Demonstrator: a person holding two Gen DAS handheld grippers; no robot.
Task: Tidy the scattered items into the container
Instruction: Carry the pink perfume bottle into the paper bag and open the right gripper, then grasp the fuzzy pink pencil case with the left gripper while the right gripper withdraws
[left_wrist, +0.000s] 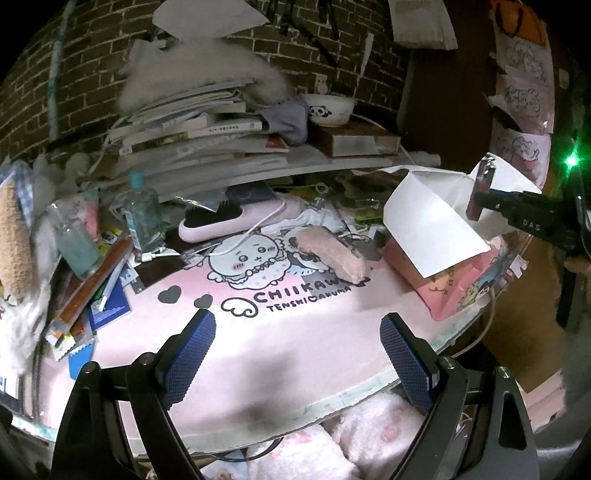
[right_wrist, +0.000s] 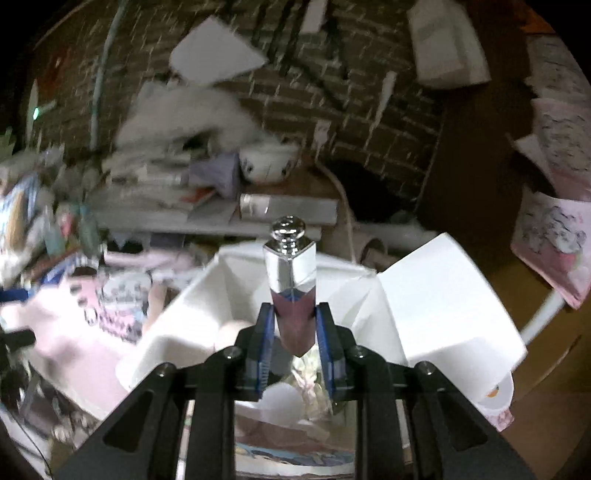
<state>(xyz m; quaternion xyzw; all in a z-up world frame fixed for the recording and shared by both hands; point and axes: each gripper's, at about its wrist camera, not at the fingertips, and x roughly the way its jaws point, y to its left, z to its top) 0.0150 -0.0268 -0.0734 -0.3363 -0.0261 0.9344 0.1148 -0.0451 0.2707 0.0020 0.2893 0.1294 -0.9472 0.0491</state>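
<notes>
My right gripper (right_wrist: 293, 325) is shut on a lip gloss tube (right_wrist: 291, 280) with a silver cap and pink body, held upright above the open pink box (right_wrist: 229, 295) with white flaps. In the left wrist view the same tube (left_wrist: 482, 188) hangs over the box (left_wrist: 439, 280) at the right, held by the right gripper (left_wrist: 484, 201). My left gripper (left_wrist: 297, 339) is open and empty above the pink desk mat (left_wrist: 295, 332). A pink fuzzy pouch (left_wrist: 328, 253) and a pink hairbrush (left_wrist: 229, 221) lie on the mat.
Stacked books (left_wrist: 199, 136) and a panda bowl (left_wrist: 328, 109) fill the back. Bottles (left_wrist: 142, 214), pens and plush toys clutter the left. A white cable (left_wrist: 236, 243) runs across the mat. The brick wall (left_wrist: 96, 74) is behind. The desk edge (left_wrist: 369, 387) is near.
</notes>
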